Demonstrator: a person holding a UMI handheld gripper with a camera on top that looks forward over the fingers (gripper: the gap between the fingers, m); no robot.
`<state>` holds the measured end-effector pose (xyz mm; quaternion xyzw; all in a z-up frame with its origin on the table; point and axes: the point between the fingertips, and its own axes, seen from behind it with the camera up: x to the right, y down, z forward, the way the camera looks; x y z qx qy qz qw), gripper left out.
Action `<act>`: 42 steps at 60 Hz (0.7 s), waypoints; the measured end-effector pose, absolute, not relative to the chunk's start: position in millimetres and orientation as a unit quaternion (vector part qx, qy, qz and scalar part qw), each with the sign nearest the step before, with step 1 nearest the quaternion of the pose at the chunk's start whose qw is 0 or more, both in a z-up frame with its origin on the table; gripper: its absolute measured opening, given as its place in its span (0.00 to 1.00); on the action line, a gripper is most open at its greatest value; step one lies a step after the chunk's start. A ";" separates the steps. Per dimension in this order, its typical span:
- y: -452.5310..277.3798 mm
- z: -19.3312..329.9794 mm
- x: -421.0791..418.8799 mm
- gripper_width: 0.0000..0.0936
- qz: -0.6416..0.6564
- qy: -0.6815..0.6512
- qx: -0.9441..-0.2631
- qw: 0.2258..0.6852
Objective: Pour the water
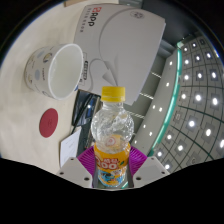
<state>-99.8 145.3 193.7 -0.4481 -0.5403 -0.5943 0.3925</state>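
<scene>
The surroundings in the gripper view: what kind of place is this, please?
Probably a desk or worktable indoors. A white cup stands on the pale tabletop beside a white printed box, and the gripper is shut on a yellow-capped clear bottle.

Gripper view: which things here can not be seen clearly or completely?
- Bottle: its base is hidden behind the fingers; the water level is hard to read through the clear ribbed plastic.
- Bottle label: print too small to read.
- Cup: lying tilted, its opening faces the camera, but whether it holds liquid cannot be told.
- White box: its lettering is cut off by the edge.
- Red round object: too small to identify.
</scene>
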 end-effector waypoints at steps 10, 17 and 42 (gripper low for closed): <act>147.6 168.2 -110.2 0.43 -0.602 -0.583 -0.420 0.348; 148.5 170.1 -112.7 0.44 -0.599 -0.583 -0.422 0.350; 147.1 210.7 -106.9 0.44 -0.390 -0.414 -0.658 0.493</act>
